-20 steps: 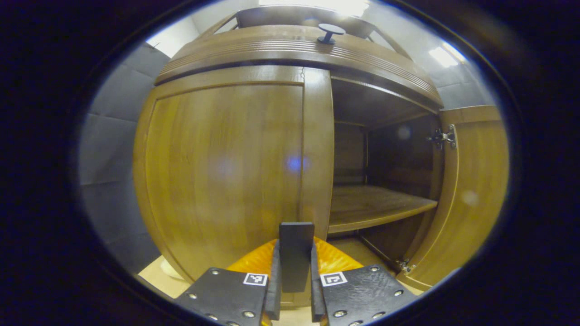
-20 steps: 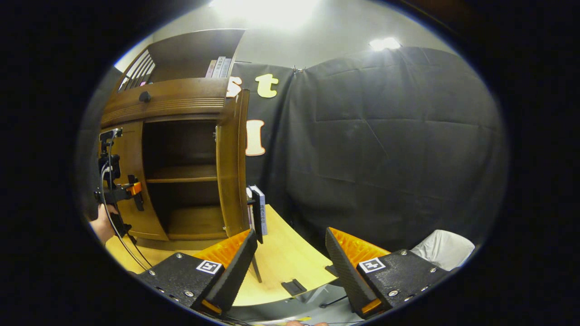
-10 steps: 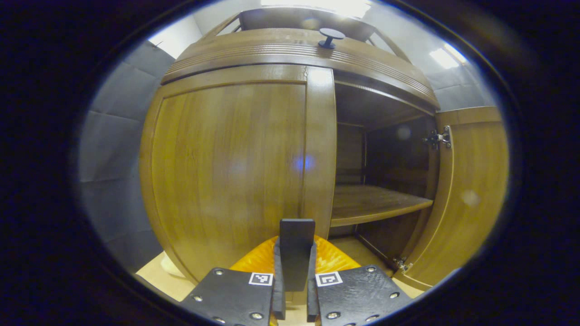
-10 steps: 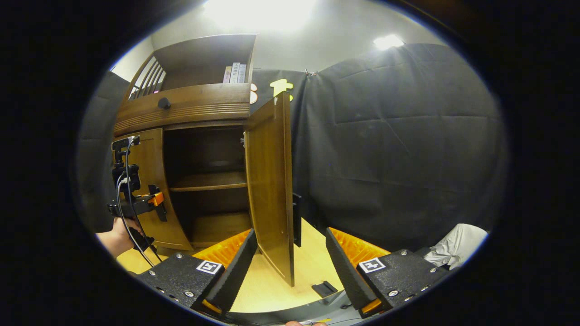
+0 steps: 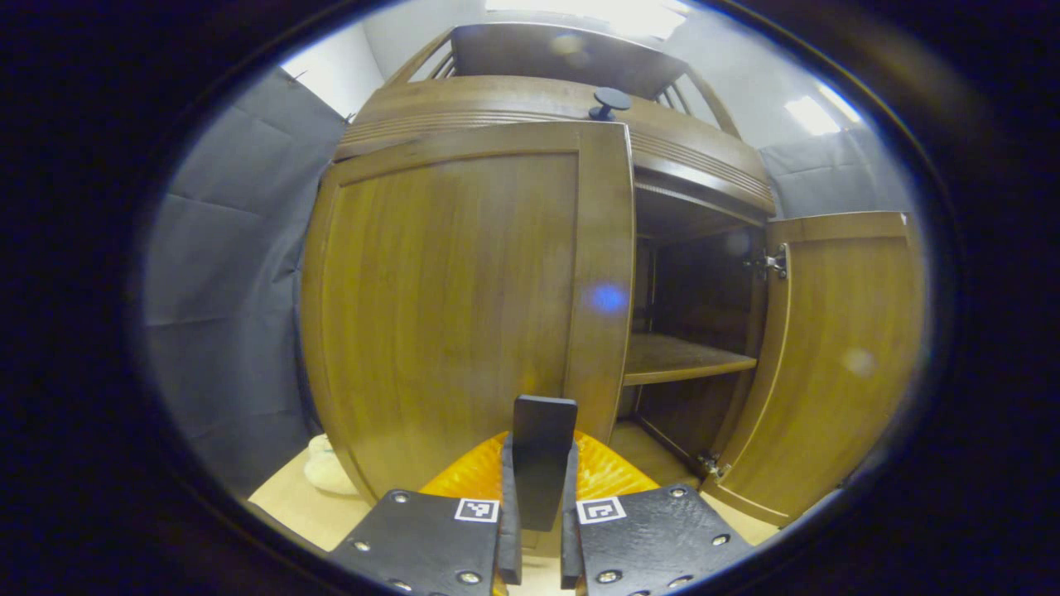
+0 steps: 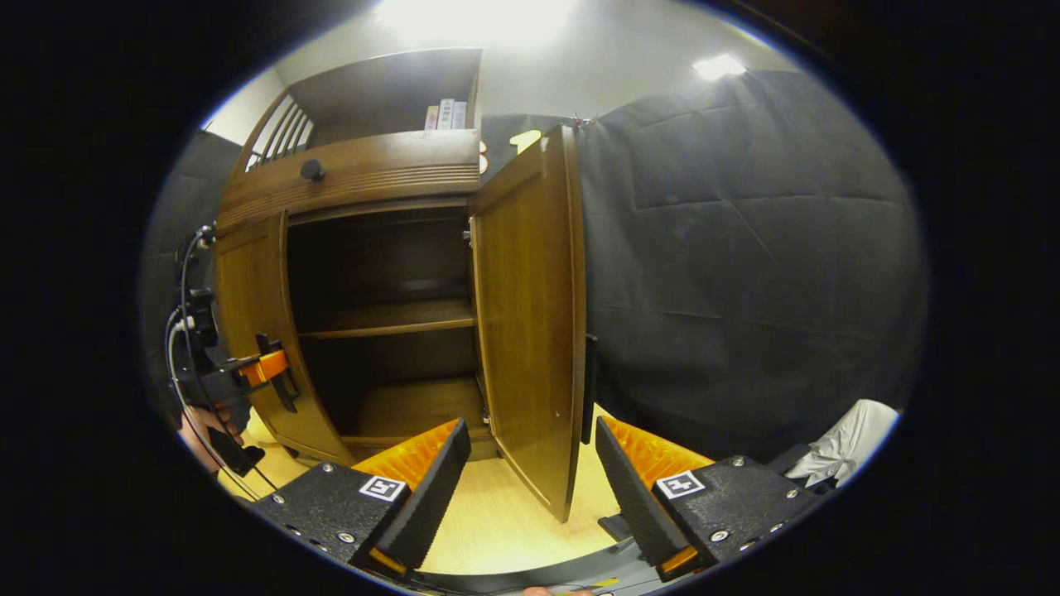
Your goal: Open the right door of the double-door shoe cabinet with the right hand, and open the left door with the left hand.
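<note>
My left gripper (image 5: 537, 530) has its fingers clamped on the black handle (image 5: 542, 459) of the left door (image 5: 451, 306), which stands slightly ajar from the shoe cabinet (image 5: 546, 95). My right gripper (image 6: 530, 488) has its fingers spread wide apart, holding nothing, above the pale wooden surface (image 6: 497, 530). Just beyond them the right door (image 6: 530, 306) stands swung fully open, edge toward me. Behind it the cabinet interior shows one shelf (image 6: 389, 319). A black knob (image 6: 312, 170) sits on the drawer above.
</note>
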Demonstrator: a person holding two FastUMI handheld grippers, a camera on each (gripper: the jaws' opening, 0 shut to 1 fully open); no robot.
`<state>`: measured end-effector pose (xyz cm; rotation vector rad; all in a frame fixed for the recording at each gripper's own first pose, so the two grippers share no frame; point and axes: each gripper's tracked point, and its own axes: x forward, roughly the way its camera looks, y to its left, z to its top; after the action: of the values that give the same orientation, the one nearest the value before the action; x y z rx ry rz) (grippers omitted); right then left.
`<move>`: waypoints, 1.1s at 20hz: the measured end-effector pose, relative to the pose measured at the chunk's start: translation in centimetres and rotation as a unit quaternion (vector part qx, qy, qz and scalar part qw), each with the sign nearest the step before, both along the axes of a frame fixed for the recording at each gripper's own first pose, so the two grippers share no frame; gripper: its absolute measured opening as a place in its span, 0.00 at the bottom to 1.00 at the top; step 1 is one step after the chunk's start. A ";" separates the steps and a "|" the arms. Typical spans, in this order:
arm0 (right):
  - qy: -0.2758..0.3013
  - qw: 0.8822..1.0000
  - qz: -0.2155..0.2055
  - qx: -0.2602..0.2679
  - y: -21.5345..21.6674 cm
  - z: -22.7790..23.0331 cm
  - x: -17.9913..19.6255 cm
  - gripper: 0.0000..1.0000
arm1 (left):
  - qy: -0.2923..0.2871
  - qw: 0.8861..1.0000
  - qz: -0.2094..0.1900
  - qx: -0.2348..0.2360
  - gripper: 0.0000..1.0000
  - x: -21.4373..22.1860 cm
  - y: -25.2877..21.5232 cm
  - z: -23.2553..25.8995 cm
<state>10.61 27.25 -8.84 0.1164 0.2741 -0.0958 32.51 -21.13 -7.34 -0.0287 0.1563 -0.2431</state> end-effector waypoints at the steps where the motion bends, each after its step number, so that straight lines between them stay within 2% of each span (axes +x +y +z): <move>1: -0.001 1.000 0.009 0.002 0.7 -0.1 0.4 0.94 | 0.001 1.000 0.001 -0.003 0.12 0.0 0.0 -0.1; 7: 0.007 0.998 0.060 0.000 4.2 -1.2 1.8 0.93 | -0.004 1.000 0.009 -0.006 0.26 -0.1 0.2 0.3; 9: 0.009 0.997 0.076 0.002 5.4 -1.5 2.4 0.94 | -0.005 1.000 0.013 -0.009 0.27 -0.1 0.3 0.3; 16: 0.013 0.992 0.121 0.021 9.4 -2.1 4.0 0.94 | -0.010 0.999 0.036 -0.008 0.12 0.0 0.9 0.6; 17: 0.015 0.991 0.127 0.024 10.0 -2.1 4.2 0.94 | -0.012 0.999 0.039 -0.008 0.25 0.0 0.9 0.7; 20: 0.020 0.988 0.147 0.036 12.0 -2.5 4.8 0.94 | -0.014 0.999 0.050 0.003 0.25 0.2 1.3 1.3; 22: 0.021 0.986 0.163 0.038 13.2 -2.5 5.1 0.94 | -0.019 0.998 0.057 0.015 0.05 0.1 1.9 1.9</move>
<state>15.75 40.44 -11.33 0.1432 0.3362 0.2370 32.62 -19.21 -5.41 -0.0040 0.1196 -0.1284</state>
